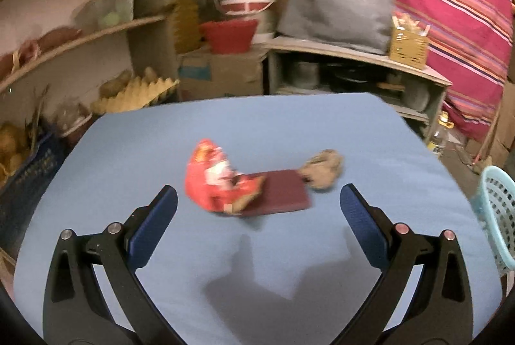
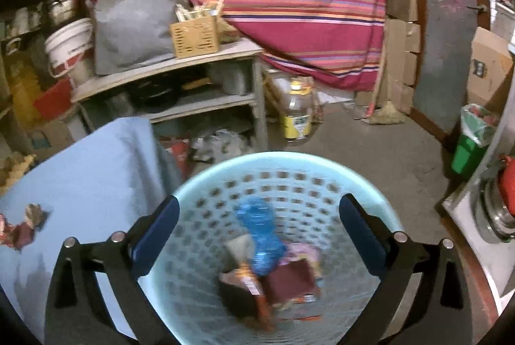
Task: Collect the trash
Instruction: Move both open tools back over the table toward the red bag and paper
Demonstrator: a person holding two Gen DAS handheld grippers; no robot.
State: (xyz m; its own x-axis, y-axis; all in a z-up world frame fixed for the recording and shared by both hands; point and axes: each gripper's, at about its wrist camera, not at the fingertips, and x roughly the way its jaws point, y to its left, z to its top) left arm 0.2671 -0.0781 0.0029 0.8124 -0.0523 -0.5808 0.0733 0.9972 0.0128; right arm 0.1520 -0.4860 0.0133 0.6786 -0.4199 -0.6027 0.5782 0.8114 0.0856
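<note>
On the blue table (image 1: 289,132) lie a crumpled red wrapper (image 1: 214,176), a flat maroon packet (image 1: 283,193) and a crumpled brown paper ball (image 1: 323,167), close together. My left gripper (image 1: 257,200) is open and empty, hovering just in front of them. My right gripper (image 2: 259,209) is open and empty above a light blue perforated basket (image 2: 289,164). The basket holds a blue crushed bottle (image 2: 260,235), a maroon packet (image 2: 291,282) and other wrappers. The basket also shows at the right edge of the left wrist view (image 1: 497,209).
Cluttered shelves (image 1: 80,35) stand left of the table, with an egg tray (image 1: 138,92). A low shelf unit (image 2: 180,64) with a grey bag and wicker box stands behind. An oil bottle (image 2: 297,113) and a green bin (image 2: 471,142) stand on the floor.
</note>
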